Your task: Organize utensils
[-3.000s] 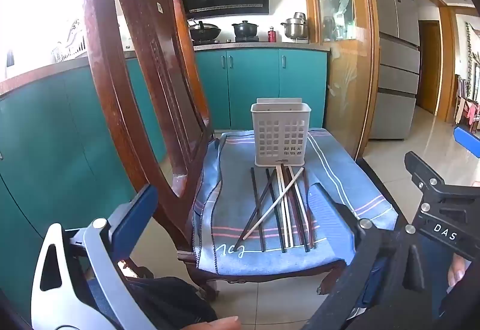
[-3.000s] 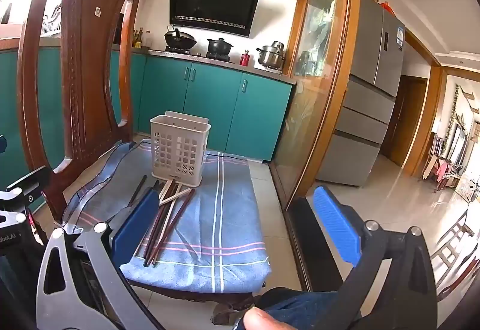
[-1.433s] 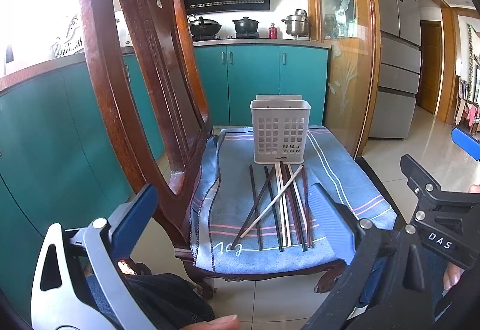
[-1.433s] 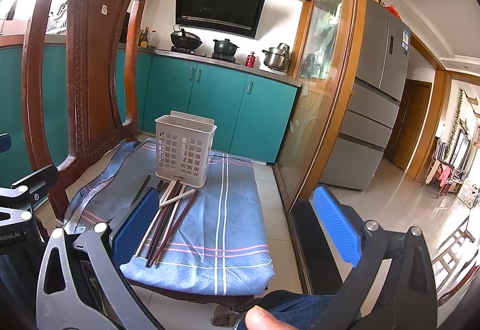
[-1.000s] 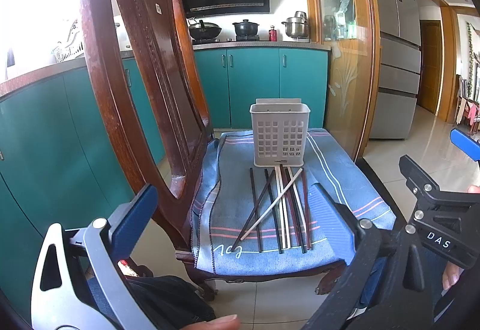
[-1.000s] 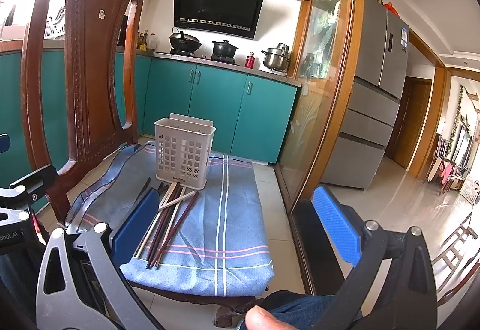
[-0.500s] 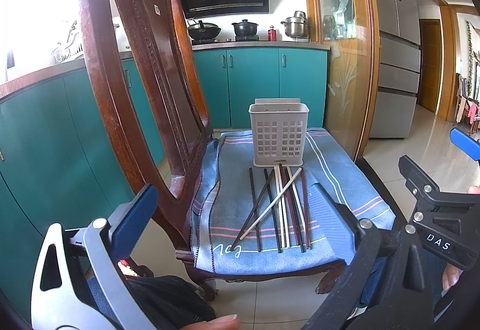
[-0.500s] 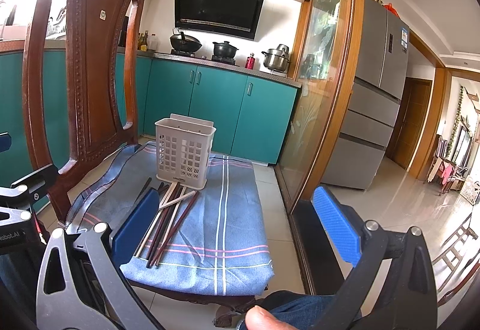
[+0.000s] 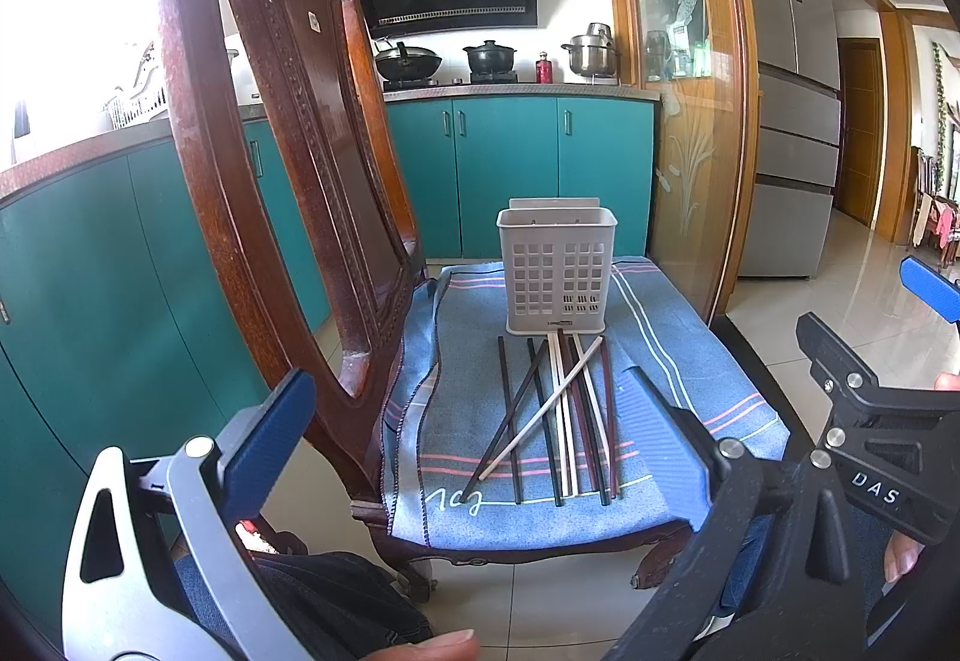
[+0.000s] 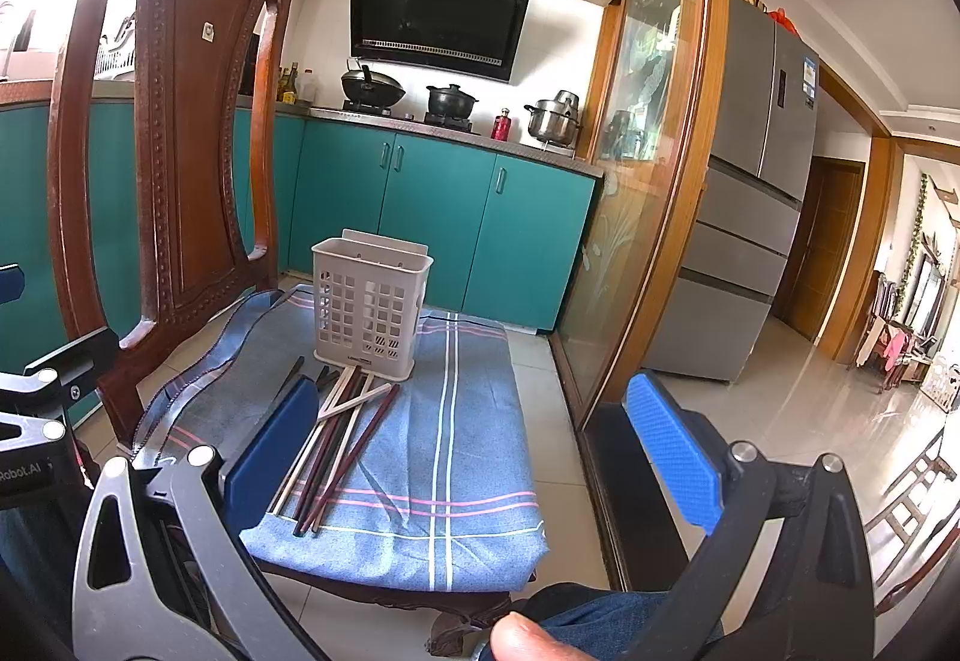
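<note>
Several chopsticks, dark and pale, lie in a loose crossed pile on the blue striped cloth over a chair seat. Just behind them stands an upright grey slotted utensil basket; I cannot see inside it. My left gripper is open and holds nothing, short of the seat's front edge. My right gripper is likewise open with nothing in it, in front of the seat's right half. Neither touches the chopsticks.
The carved wooden chair back rises along the seat's left side. Teal cabinets stand behind, and a glass sliding door is close on the right. Tiled floor lies to the right. A person's legs in jeans are below.
Both views shift only slightly. The chopsticks and basket have not moved, and both grippers remain open.
</note>
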Demonstrator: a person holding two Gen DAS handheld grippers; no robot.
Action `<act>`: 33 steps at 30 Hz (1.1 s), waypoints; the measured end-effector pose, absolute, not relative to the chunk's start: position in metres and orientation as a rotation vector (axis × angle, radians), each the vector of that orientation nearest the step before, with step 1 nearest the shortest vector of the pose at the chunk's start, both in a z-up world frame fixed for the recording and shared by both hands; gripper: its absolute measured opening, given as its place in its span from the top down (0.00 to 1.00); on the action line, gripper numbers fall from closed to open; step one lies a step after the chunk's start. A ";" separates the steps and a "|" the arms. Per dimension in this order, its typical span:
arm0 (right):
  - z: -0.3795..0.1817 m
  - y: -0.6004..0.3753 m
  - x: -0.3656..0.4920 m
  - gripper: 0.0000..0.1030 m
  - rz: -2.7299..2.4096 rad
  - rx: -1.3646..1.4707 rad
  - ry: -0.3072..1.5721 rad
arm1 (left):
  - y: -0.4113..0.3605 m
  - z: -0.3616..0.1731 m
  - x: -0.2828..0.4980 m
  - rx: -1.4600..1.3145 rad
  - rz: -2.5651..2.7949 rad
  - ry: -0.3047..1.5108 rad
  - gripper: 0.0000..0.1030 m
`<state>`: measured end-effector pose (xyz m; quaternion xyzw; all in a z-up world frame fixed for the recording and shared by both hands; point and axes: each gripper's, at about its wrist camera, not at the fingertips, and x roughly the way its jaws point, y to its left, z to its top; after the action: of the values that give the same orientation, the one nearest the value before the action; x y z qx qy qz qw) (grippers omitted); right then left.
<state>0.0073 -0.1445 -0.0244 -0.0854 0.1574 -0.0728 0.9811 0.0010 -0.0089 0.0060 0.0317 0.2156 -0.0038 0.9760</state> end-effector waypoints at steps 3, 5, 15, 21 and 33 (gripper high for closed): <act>-0.025 -0.145 0.007 0.02 -0.146 -0.172 0.318 | -0.009 0.006 0.001 0.064 -0.008 0.435 0.03; -0.025 -0.145 0.007 0.02 -0.146 -0.172 0.318 | -0.009 0.006 0.001 0.064 -0.008 0.435 0.03; -0.025 -0.145 0.007 0.02 -0.144 -0.172 0.317 | -0.010 0.006 0.000 0.066 -0.009 0.435 0.03; -0.025 -0.145 0.007 0.02 -0.141 -0.168 0.317 | -0.011 0.006 -0.001 0.068 -0.009 0.436 0.03; -0.046 -0.162 0.046 0.02 -0.156 -0.150 0.451 | -0.014 -0.022 0.026 0.055 -0.058 0.546 0.03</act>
<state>0.0457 -0.1615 -0.0455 -0.0744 0.2230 -0.0771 0.9689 0.0256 -0.0140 -0.0220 0.0270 0.2695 -0.0287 0.9622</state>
